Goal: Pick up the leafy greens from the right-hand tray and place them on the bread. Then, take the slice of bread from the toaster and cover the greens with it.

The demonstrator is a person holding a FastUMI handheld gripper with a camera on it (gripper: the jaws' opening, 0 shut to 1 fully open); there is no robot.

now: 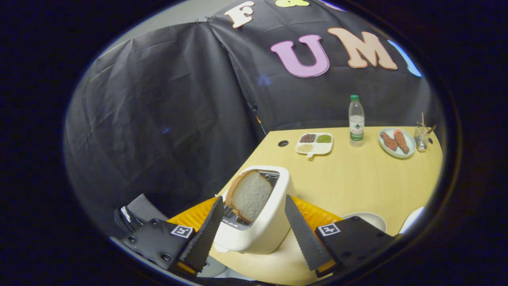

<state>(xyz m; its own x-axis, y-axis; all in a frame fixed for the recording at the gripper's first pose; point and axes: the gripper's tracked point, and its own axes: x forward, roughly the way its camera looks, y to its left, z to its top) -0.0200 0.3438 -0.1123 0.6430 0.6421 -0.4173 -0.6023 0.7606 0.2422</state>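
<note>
Half left, seemingly: gripper (252, 230) open, straddling toaster (260, 222); bread (249, 194) unlifted in slot; greens' placement unverifiable.

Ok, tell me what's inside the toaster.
A slice of bread stands in the toaster slot, its upper part sticking out. Its lower end is hidden within. The open gripper jaws flank the toaster without touching.

Tool (252, 209) — serrated fingers, square markers

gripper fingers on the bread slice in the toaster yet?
Cannot tell. In the gripper view the open gripper straddles the toaster; one finger's tip overlaps the bread slice's edge, with no clear gap or contact.
</note>
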